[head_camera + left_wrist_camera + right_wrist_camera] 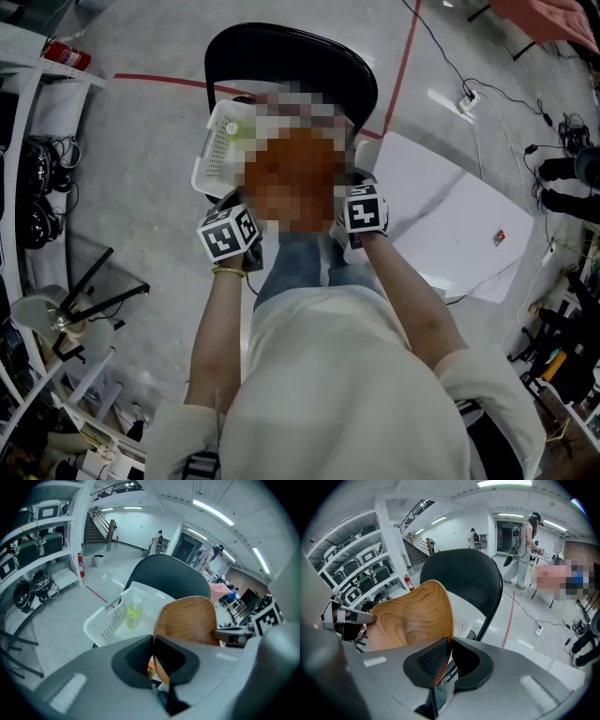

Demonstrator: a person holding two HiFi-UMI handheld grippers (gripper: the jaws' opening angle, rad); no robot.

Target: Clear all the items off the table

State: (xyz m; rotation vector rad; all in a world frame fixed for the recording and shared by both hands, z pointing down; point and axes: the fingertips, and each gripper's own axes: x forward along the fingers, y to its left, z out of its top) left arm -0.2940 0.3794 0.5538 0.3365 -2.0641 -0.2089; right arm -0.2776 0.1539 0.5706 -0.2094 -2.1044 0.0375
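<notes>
While my left gripper (152,657) and right gripper (450,660) each clamp an edge of one wooden tray (187,620), it partly screens one black chair (164,573) bearing one white basket (107,623), one yellow bottle (133,615) inside.

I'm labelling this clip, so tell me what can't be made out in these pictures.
Tray: head view, a mosaic patch covers it.
Table: in no view.
Bottle label: left gripper view, too small to read.
Basket: head view, the mosaic covers its right side; right gripper view, the tray hides most of it.
</notes>
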